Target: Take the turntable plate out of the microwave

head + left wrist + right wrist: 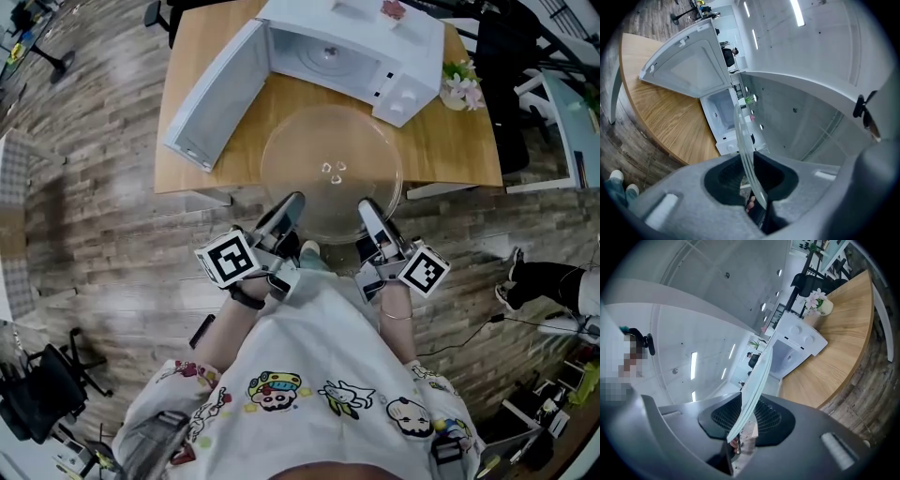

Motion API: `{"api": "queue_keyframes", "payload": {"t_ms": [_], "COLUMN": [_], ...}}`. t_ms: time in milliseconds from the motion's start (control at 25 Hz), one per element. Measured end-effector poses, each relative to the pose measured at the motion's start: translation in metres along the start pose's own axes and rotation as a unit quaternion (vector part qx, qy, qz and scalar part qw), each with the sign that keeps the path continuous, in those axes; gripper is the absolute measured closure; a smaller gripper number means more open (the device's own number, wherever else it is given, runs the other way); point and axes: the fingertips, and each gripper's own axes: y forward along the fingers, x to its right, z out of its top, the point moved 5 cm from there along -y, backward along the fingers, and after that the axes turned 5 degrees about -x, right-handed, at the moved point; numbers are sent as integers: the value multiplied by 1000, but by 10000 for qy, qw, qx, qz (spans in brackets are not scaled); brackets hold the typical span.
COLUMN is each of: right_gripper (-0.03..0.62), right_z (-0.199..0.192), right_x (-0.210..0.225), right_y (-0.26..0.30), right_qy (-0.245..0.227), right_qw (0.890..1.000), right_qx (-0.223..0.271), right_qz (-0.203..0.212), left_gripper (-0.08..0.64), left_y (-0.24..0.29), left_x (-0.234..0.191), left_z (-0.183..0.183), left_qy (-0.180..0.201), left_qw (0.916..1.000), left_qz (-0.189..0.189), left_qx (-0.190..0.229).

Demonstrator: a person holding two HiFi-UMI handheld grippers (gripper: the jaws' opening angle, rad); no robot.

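At 7 and 5 o'clock on the turntable plate (330,150), the left gripper (292,203) and right gripper (367,208) pinch its rim; two holds likely keep it flat.

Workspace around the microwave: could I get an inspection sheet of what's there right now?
Surface: wooden table.
Job's things: microwave with its door open; glass turntable plate is out, over the table's near edge.
Clutter: flower pot beside the microwave.
Grippers: left gripper and right gripper, each clamped on the plate's near rim.
Cables: thin cable on the floor, at right.
Surroundings: plank floor, dark chairs.
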Motion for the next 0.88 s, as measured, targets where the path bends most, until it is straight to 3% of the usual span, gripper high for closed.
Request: {"api": "queue_keyframes", "payload": {"t_ms": [160, 880], "right_gripper": [495, 495], "right_z": [1, 2], "right_x": [-1, -5], "right_y": [0, 3], "right_qy": [-28, -37], "right_qw": [10000, 10000], "right_qx": [-8, -4], "right_qz": [1, -4], "left_gripper": [506, 506], "left_y": [0, 0], "left_x": [4, 3], "left_z": [3, 5], "left_qy": [160, -25], "left_qw": [9998, 9999], "left_qz": [-91, -97], "left_qx": [-27, -84]}}
